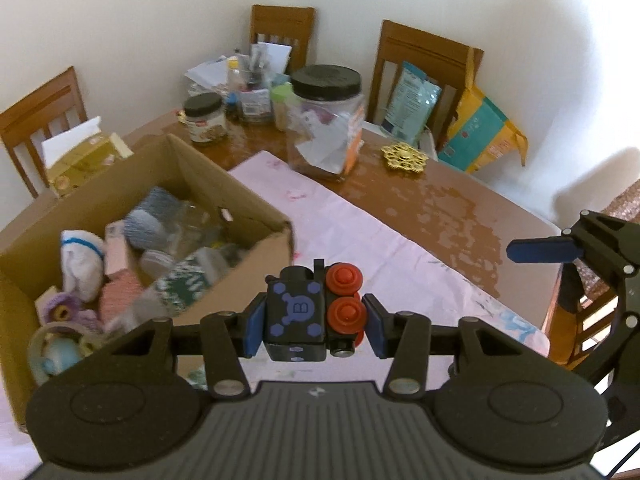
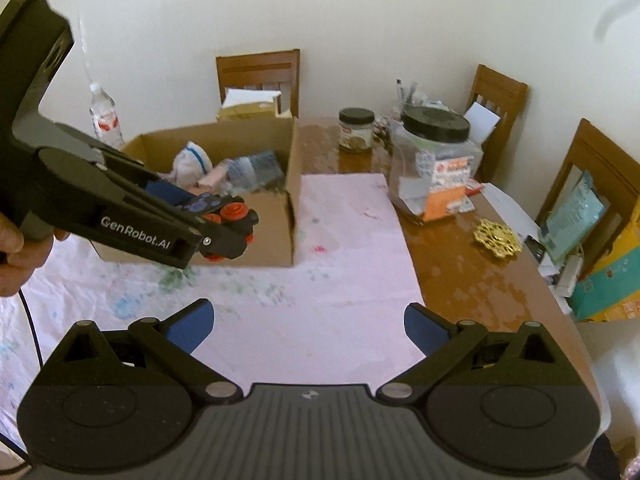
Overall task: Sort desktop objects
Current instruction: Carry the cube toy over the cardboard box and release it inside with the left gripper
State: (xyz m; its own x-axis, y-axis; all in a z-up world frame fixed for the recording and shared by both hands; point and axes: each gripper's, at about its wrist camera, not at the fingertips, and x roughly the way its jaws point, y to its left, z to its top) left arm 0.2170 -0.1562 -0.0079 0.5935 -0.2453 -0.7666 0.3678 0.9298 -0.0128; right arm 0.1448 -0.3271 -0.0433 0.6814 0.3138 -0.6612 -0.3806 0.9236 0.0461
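My left gripper (image 1: 316, 322) clenches a black toy (image 1: 298, 312) with purple hexagons and red wheels, box (image 1: 240, 196) at ten o'clock, right gripper (image 2: 308, 326) spread wide.

Black left gripper (image 2: 224, 220) with blue pads, silver screws, white "GenRobot.AI" lettering.
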